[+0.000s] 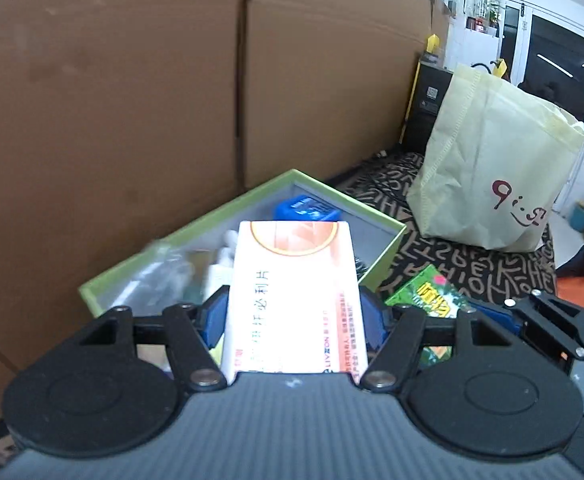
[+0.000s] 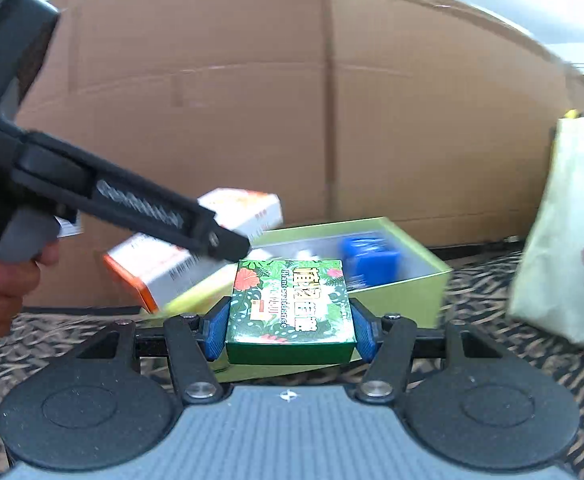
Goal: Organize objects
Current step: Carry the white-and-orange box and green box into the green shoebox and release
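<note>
My left gripper (image 1: 293, 314) is shut on a white and orange medicine box (image 1: 293, 292), held above the near end of an open green box (image 1: 383, 254). In the right wrist view that medicine box (image 2: 244, 210) hangs over the green box's (image 2: 403, 294) left end, clamped in the left gripper (image 2: 212, 236), with a hand (image 2: 8, 280) on its grip. My right gripper (image 2: 288, 330) is shut on a green floral box (image 2: 290, 312), just in front of the green box. Inside lie a blue item (image 2: 369, 260), white bottles (image 1: 222, 268) and a clear bag (image 1: 160, 274).
Large cardboard cartons (image 1: 132, 92) wall off the back. A pale yellow fabric bag (image 1: 491, 156) stands to the right on a dark patterned cloth (image 1: 451, 256). A black unit (image 1: 423, 108) sits behind the bag. An orange floor (image 1: 579, 288) shows at the far right.
</note>
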### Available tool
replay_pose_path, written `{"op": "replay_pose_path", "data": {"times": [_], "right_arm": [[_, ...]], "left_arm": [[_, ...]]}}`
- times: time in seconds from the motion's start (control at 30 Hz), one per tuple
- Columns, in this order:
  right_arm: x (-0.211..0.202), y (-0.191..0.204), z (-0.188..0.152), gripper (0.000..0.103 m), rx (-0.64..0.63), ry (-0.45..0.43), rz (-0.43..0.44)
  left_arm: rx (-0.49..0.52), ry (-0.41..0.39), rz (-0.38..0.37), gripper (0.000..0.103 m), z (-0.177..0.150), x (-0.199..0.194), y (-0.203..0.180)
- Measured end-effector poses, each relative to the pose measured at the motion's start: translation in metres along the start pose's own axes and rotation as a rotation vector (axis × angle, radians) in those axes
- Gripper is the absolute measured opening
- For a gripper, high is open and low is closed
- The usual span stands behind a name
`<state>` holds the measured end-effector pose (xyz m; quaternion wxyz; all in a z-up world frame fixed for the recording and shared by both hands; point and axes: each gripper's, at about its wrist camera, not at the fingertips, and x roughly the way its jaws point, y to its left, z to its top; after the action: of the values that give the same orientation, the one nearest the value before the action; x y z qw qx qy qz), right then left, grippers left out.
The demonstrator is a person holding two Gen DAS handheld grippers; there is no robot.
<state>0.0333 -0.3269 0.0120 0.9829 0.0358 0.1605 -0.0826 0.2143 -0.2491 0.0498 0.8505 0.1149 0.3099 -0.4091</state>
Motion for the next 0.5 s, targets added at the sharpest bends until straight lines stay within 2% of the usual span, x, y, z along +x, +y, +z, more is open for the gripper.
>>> {"op": "replay_pose_path", "data": {"times": [0.1,0.23,0.33,0.5], "right_arm": [[0.009,-0.020,0.002,0.064,0.009,0.011,-0.053],[0.022,-0.041,0.004,0.064,0.019,0.028,-0.082],[0.034,-0.043,0.006,0.064,0.008,0.029,-0.087],[0.064,-0.041,0.015,0.064,-0.019,0.031,-0.074]], "left_arm": [[-0.036,0.035,-0.040,0.065,0.001,0.035,0.007],[-0.056,0.064,0.038,0.065,0.002,0.069,0.028],[-0.070,0.075,0.016,0.065,0.006,0.079,0.042],[0.077,0.067,0.094,0.067,0.007,0.097,0.029]]}}
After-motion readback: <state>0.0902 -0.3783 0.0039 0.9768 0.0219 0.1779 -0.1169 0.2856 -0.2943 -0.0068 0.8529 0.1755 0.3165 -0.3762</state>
